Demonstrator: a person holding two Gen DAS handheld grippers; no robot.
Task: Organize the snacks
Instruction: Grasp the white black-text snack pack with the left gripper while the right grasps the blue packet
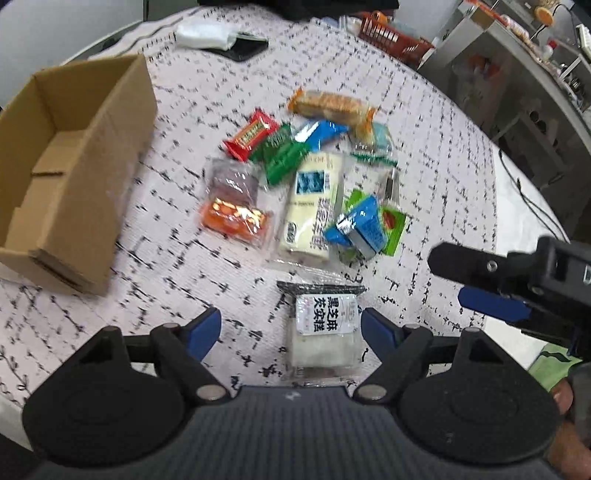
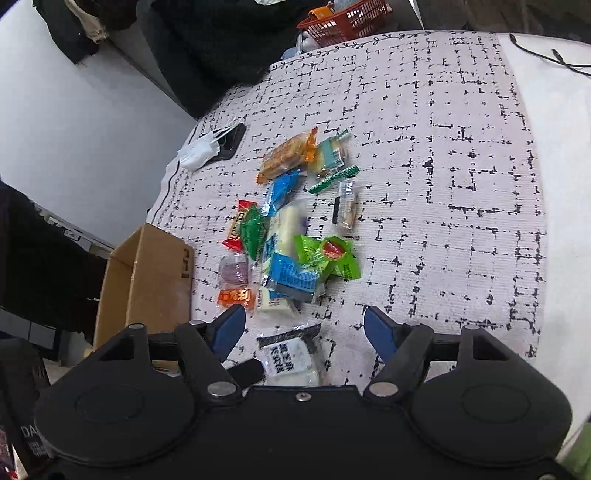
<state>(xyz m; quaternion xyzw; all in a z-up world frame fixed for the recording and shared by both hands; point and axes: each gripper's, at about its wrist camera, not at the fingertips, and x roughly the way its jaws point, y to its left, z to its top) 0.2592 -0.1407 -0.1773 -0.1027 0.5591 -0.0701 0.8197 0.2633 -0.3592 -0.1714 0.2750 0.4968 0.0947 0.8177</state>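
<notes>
Several wrapped snacks lie in a loose pile (image 1: 314, 173) (image 2: 291, 236) on the patterned tablecloth: red, green, blue, orange and cream packets. A white packet with a black label (image 1: 325, 325) (image 2: 291, 360) lies apart, nearest to me. My left gripper (image 1: 290, 328) hangs open above it, the packet between its blue pads without contact. My right gripper (image 2: 304, 325) (image 1: 461, 280) is open too, just right of the left one, with nothing between its fingers. An open, empty cardboard box (image 1: 74, 166) (image 2: 147, 280) stands left of the pile.
A dark phone (image 1: 243, 48) (image 2: 231, 142) and a white face mask (image 1: 203, 33) (image 2: 197, 153) lie at the far side of the cloth. A red basket (image 1: 391, 37) (image 2: 343, 18) stands beyond the table. A black cable (image 2: 554, 55) runs at the far right.
</notes>
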